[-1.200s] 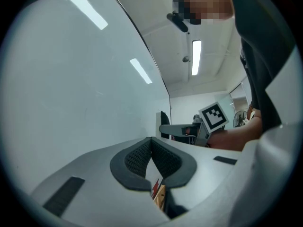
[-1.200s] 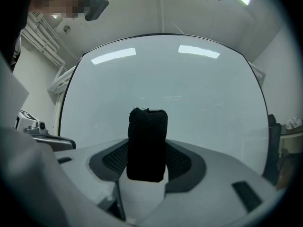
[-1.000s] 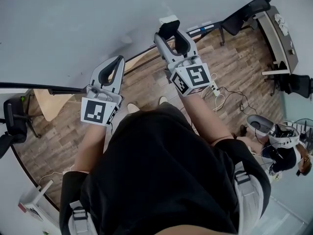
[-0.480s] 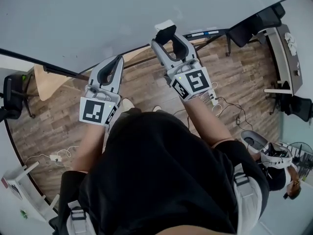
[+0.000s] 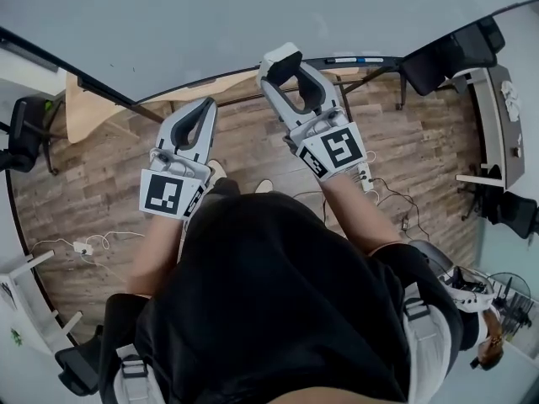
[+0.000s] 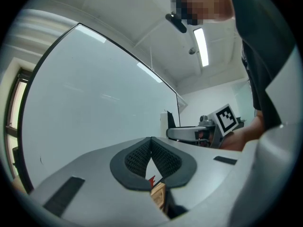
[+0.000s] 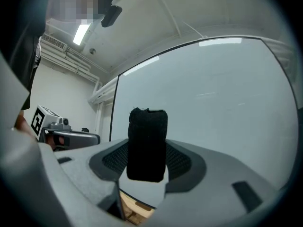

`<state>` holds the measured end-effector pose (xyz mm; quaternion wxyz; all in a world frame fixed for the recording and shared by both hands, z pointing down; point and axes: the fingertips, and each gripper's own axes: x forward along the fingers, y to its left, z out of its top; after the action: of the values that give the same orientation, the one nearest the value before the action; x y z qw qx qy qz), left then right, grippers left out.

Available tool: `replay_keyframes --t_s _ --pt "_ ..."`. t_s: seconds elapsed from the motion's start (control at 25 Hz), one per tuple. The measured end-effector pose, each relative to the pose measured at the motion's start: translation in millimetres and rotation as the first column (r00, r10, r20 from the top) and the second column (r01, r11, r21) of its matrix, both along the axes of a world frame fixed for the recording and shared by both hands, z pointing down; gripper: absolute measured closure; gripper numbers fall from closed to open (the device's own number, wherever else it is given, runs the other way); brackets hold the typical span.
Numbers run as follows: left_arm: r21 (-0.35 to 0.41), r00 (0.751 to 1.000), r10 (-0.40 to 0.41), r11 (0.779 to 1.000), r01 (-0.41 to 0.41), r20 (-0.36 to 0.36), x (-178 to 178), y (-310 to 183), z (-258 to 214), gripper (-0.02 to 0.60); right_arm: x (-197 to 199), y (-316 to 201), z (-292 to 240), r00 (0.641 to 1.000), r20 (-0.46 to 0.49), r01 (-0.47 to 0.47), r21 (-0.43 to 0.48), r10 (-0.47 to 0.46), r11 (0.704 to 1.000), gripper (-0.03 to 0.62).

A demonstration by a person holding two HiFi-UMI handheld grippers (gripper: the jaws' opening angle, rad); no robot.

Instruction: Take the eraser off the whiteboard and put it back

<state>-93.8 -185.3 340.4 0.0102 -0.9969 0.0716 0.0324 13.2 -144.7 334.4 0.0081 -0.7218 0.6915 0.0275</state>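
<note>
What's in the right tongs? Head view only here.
Observer: The eraser, black felt towards the camera, clamped in the right tongs.
Operator: And the left tongs?
Observer: Shut, tips meeting, nothing between them.

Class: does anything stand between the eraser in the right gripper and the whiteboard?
Nothing visible does. The right gripper holds the eraser, and only bare whiteboard shows beyond it.
</note>
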Motion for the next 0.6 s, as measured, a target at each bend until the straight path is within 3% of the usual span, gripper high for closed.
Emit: replay_keyframes --t_s 0.6 --pt "0.012 0.998 -0.063 0.998 0.063 0.005 -21 25 1 0.586 -17 23 2 0.998 0.005 0.058 0.014 -0.058 0.998 0.373"
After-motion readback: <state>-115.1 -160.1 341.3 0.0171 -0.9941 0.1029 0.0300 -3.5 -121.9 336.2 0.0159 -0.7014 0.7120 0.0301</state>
